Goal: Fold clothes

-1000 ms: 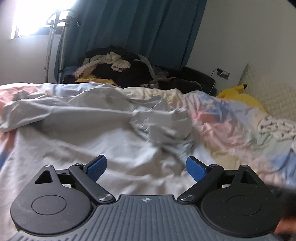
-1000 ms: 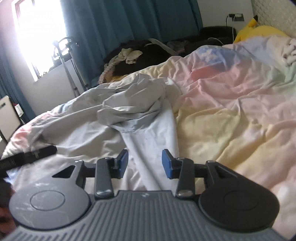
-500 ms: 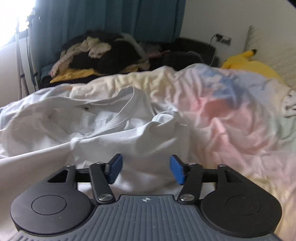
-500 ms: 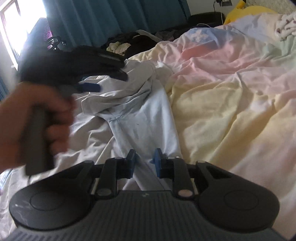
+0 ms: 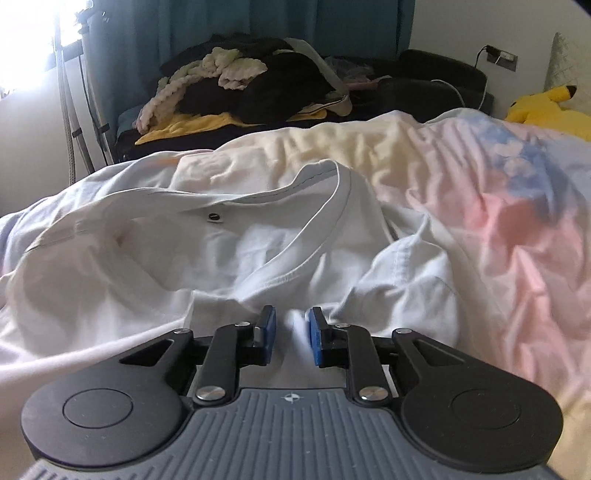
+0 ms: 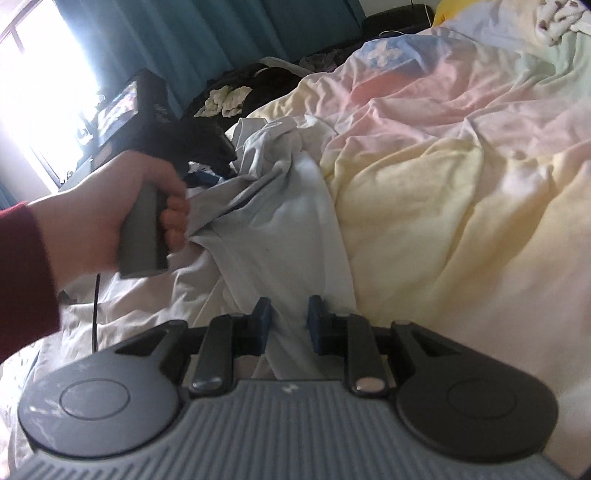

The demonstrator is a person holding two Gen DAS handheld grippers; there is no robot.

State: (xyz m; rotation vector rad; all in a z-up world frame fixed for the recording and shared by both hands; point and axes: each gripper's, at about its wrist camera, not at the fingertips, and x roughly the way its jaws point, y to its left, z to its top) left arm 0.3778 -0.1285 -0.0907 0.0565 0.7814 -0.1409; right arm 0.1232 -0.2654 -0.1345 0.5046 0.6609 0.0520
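Both my grippers are down on the white shirt [image 5: 258, 266] on the bed.

A pastel quilt [image 6: 443, 155] covers the bed; teal curtains [image 5: 221, 29], a bright window [image 6: 40, 92], a dark clothes pile [image 5: 258, 85] and a yellow plush [image 5: 546, 107] lie beyond. My left hand [image 6: 110, 206] partly blocks the right view. My left gripper [image 5: 291, 332], wide open a second ago over rumpled cloth, is closing with a fold between its fingers. My right gripper [image 6: 288, 321] pinches the shirt's edge.
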